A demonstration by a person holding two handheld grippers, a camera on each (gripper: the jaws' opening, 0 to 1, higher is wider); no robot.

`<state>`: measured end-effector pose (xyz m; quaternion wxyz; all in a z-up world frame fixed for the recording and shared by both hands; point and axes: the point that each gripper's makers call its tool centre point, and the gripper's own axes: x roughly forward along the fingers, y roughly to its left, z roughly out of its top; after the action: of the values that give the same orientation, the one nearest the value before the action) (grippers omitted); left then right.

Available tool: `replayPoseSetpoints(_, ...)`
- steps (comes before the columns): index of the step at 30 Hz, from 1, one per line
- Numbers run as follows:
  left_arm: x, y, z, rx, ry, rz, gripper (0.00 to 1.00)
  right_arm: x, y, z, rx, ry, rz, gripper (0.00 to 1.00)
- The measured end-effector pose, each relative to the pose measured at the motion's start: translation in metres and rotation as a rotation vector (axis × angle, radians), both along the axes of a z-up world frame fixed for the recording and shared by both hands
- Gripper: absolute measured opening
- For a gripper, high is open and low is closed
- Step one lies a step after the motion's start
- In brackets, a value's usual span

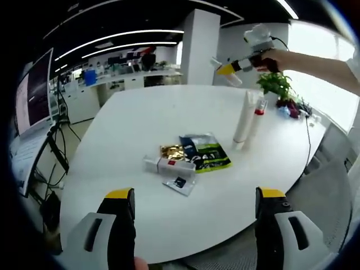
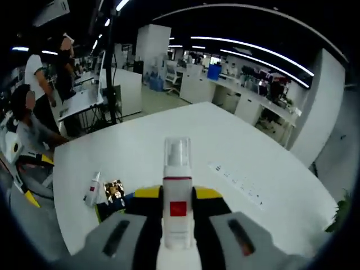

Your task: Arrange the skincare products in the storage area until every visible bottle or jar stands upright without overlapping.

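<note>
Jaws of the left gripper (image 1: 194,211) stand wide apart in the left gripper view, with nothing between them, over the near edge of the white table (image 1: 140,115). Mid-table lie a green sachet (image 1: 207,153), a gold packet (image 1: 172,151), a small white box (image 1: 171,165) and a clear flat packet (image 1: 179,184), clustered and partly overlapping. To their right two white tubes (image 1: 247,121) stand upright, touching side by side, one with a red band. Beyond them, above the table's far edge, a person's hand (image 1: 270,59) holds the right gripper (image 1: 225,70) aloft beside a potted plant (image 1: 275,85)

In the right gripper view the right gripper (image 2: 178,197) is clamped on a white pump bottle (image 2: 178,191) with a clear cap and red label, upright between its jaws, over the table (image 2: 225,146). A small tube (image 2: 93,188) and the gold packet (image 2: 114,190) lie at the left edge
</note>
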<state>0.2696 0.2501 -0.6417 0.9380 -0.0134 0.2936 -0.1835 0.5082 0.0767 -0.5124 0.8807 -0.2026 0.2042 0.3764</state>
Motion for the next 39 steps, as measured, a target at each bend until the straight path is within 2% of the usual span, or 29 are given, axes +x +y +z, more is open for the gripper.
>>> replayPoseSetpoints(2, 0.0, 0.0, -0.001, -0.009, 0.007, -0.001, 0.86, -0.007, 0.005, 0.018, 0.04, -0.087, 0.017, 0.19)
replayPoseSetpoints(6, -0.002, -0.002, -0.001, -0.025, 0.018, -0.01, 0.86, -0.022, 0.005, 0.035, 0.101, -0.136, -0.027, 0.19)
replayPoseSetpoints(14, -0.005, -0.009, 0.001, -0.046, 0.017, -0.049, 0.86, -0.054, 0.001, 0.061, 0.244, -0.216, -0.108, 0.19)
replayPoseSetpoints(19, -0.006, -0.012, 0.005, -0.064, 0.002, -0.066, 0.86, -0.076, -0.006, 0.064, 0.306, -0.228, -0.152, 0.19)
replayPoseSetpoints(23, -0.007, -0.015, 0.007, -0.07, -0.01, -0.083, 0.86, -0.095, -0.017, 0.052, 0.343, -0.213, -0.219, 0.19)
replayPoseSetpoints(29, -0.011, -0.026, 0.008, -0.077, -0.01, -0.144, 0.87, -0.116, -0.039, 0.022, 0.375, -0.173, -0.332, 0.19)
replayPoseSetpoints(35, -0.017, -0.035, 0.008, -0.084, 0.013, -0.206, 0.89, -0.136, -0.041, -0.011, 0.378, -0.112, -0.376, 0.19)
replayPoseSetpoints(39, -0.016, -0.042, 0.011, -0.049, -0.001, -0.254, 0.89, -0.154, -0.038, -0.032, 0.353, -0.074, -0.381, 0.19)
